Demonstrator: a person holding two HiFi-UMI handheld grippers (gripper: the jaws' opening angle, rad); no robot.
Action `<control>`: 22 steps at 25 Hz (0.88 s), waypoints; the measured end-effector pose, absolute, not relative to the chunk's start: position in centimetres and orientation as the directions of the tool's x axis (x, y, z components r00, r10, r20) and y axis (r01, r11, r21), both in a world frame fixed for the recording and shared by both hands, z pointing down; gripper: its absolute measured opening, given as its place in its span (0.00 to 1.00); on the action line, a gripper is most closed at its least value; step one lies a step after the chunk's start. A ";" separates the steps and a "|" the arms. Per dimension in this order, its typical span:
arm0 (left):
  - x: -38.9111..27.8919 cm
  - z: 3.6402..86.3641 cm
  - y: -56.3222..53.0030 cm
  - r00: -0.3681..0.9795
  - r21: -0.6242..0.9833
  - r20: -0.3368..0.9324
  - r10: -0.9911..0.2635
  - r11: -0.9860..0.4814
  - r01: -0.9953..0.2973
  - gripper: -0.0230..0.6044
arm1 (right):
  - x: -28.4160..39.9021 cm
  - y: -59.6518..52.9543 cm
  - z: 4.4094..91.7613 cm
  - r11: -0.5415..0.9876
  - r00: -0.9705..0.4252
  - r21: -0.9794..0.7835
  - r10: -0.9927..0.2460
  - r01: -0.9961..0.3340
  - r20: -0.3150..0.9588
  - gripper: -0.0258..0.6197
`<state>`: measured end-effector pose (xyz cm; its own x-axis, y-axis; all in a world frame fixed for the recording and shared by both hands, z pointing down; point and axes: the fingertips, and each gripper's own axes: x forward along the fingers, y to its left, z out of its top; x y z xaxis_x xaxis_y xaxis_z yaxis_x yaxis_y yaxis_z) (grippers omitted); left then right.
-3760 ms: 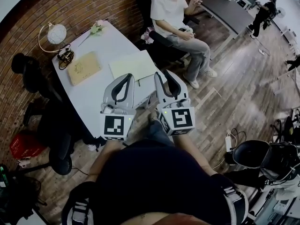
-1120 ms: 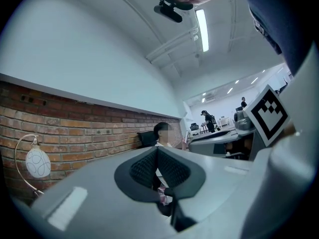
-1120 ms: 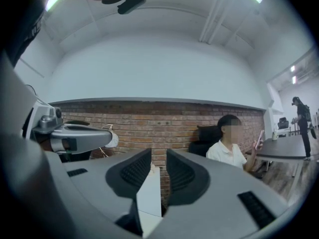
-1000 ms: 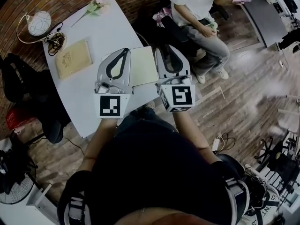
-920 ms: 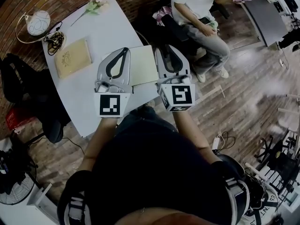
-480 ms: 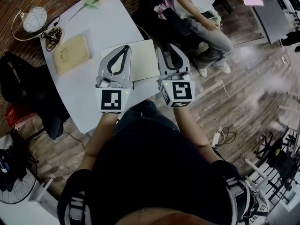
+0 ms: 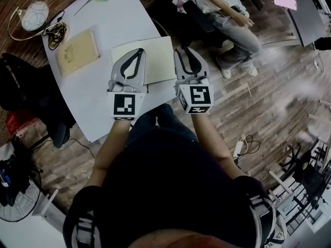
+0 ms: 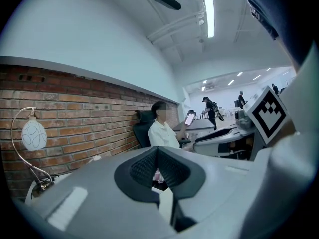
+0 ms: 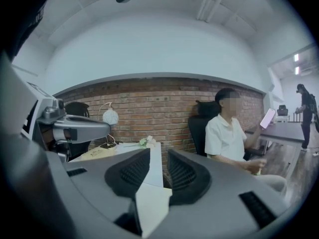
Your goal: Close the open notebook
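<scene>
Open notebook [image 7: 155,56] lay on bench [image 7: 95,99]. My left gripper [image 7: 139,51]: fingers pressed together, empty; right gripper [image 7: 186,50]: fingers opening, empty. Advised hooking page edge low.

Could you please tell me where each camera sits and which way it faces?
Head view: on the person's head, facing steeply down at table, open notebook, forearms, left gripper, right gripper.
Left gripper view: on that gripper, along shut jaws toward brick wall; right gripper's cube at right.
Right gripper view: on that gripper, along opening, empty jaws toward the seated person.
Gripper views share wall and person.
</scene>
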<state>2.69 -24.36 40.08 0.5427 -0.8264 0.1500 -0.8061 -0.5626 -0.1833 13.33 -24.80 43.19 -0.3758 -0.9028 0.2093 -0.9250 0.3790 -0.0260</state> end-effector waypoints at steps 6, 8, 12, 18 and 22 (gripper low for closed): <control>2.7 42.7 -24.2 0.543 -0.171 0.203 -0.815 -0.576 -0.800 0.05 | 13.2 -24.4 46.0 0.388 -0.384 -0.039 -0.886 -0.921 0.261 0.20; 2.7 43.4 -24.2 0.545 -0.168 0.219 -0.809 -0.581 -0.796 0.05 | 13.2 -24.3 46.9 0.389 -0.385 -0.043 -0.879 -0.920 0.282 0.20; 2.9 45.0 -23.9 0.548 -0.156 0.254 -0.797 -0.593 -0.790 0.05 | 13.4 -23.9 48.8 0.391 -0.387 -0.055 -0.863 -0.919 0.324 0.20; 2.9 47.8 -23.3 0.545 -0.145 0.310 -0.779 -0.605 -0.783 0.05 | 13.6 -23.1 51.7 0.392 -0.387 -0.069 -0.838 -0.917 0.385 0.20; 2.9 49.3 -22.7 0.541 -0.137 0.346 -0.766 -0.612 -0.779 0.05 | 13.7 -22.5 53.2 0.394 -0.388 -0.078 -0.820 -0.916 0.420 0.21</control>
